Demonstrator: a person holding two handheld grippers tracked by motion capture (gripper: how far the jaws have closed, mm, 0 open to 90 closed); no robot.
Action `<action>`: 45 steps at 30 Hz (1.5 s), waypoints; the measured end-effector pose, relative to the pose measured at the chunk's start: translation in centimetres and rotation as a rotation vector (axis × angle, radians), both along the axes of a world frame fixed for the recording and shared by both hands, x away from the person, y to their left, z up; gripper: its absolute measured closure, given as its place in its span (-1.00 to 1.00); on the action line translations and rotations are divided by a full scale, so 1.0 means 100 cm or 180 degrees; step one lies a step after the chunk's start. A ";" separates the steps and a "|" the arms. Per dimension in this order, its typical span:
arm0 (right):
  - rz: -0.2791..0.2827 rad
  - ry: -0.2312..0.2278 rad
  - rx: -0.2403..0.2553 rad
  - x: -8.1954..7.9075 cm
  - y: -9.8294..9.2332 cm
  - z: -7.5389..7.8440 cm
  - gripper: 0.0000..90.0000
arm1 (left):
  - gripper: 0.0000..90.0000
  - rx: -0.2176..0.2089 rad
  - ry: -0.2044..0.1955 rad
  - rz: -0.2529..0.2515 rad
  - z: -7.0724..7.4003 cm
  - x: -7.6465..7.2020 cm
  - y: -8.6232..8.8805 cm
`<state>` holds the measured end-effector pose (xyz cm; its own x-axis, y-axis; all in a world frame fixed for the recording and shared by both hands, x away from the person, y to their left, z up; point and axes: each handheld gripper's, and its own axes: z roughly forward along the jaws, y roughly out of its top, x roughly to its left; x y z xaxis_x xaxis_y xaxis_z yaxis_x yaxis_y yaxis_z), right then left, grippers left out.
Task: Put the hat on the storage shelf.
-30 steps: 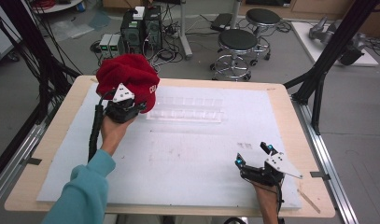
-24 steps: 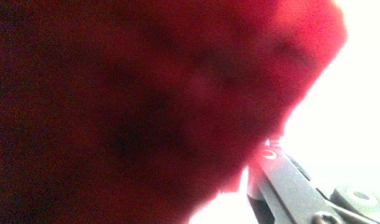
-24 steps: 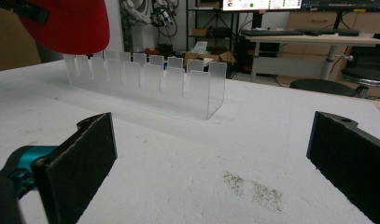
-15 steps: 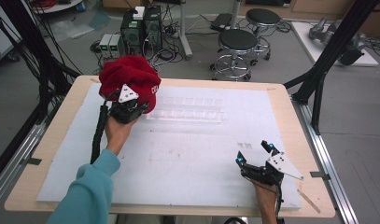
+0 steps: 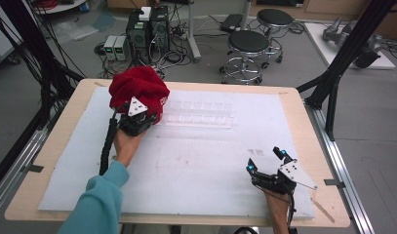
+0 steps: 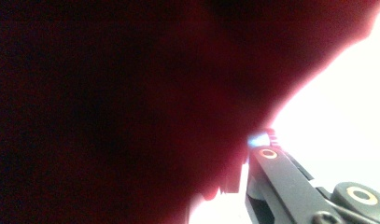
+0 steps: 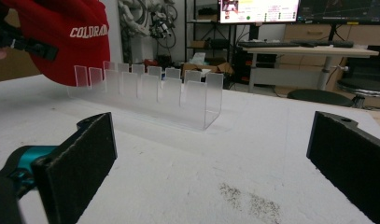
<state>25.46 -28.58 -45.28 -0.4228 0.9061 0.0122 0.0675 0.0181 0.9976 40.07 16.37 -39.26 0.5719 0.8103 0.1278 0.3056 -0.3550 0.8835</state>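
Red cap [image 5: 137, 87]: far left of the worktop [image 5: 303, 122], lifted over the left end of the clear slotted rack [image 5: 198, 113]; white lettering on its side in the right gripper view [image 7: 71, 35]. Draped over and just beyond the left tongs [image 5: 135, 117], touching them; dark red cloth pressed close against the lens in the left gripper view [image 6: 131, 102].

Left tongs: one black jaw rising at lower right of the left gripper view, its tip against the cloth edge; the other jaw hidden by the cap, so gap between jaws cannot be told. Grey three-cornered plate on top, cable trailing toward the near edge. Left hand [image 5: 128, 146] under the tool, forearm in a teal sleeve [image 5: 96, 204] reaching from the near edge toward the far left.

Clear slotted rack: on the white sheet [image 5: 210, 161], far centre, upright dividers in a row, right end free of the cap.

Right tongs [image 5: 267, 161]: near right of the worktop, well apart from cap and rack, jaws spread wide with nothing between them; both black pads [image 7: 82, 158] low over the sheet. Right hand [image 5: 276, 207] behind, entering from the near edge.
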 end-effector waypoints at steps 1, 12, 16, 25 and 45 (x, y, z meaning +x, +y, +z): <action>-0.0004 -0.0014 -0.0004 0.000 0.000 0.000 -0.99 | 0.88 -0.0039 -0.0010 0.0007 -0.001 -0.001 0.001; -0.0019 -0.0013 0.0030 -0.001 -0.001 0.000 -0.99 | 0.69 -0.0088 0.0018 0.0027 -0.009 -0.005 0.009; -0.0024 -0.0048 0.0021 -0.001 -0.001 0.000 -0.99 | 0.08 -0.0100 -0.0004 -0.0042 -0.007 -0.009 0.008; -0.0022 -0.0053 0.0030 -0.002 0.000 -0.001 -0.99 | -0.66 -0.0467 0.0098 -0.0411 -0.008 -0.029 0.025; -0.0059 -0.0066 0.0025 -0.003 0.000 -0.001 -0.99 | -0.66 -0.0905 -0.0457 -0.0587 -0.040 -0.122 0.130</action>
<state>25.19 -28.58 -45.37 -0.4062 0.9137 0.0108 0.0471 0.0091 0.9989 27.87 29.37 -43.27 0.7042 0.7100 0.0020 0.1249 -0.1267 0.9840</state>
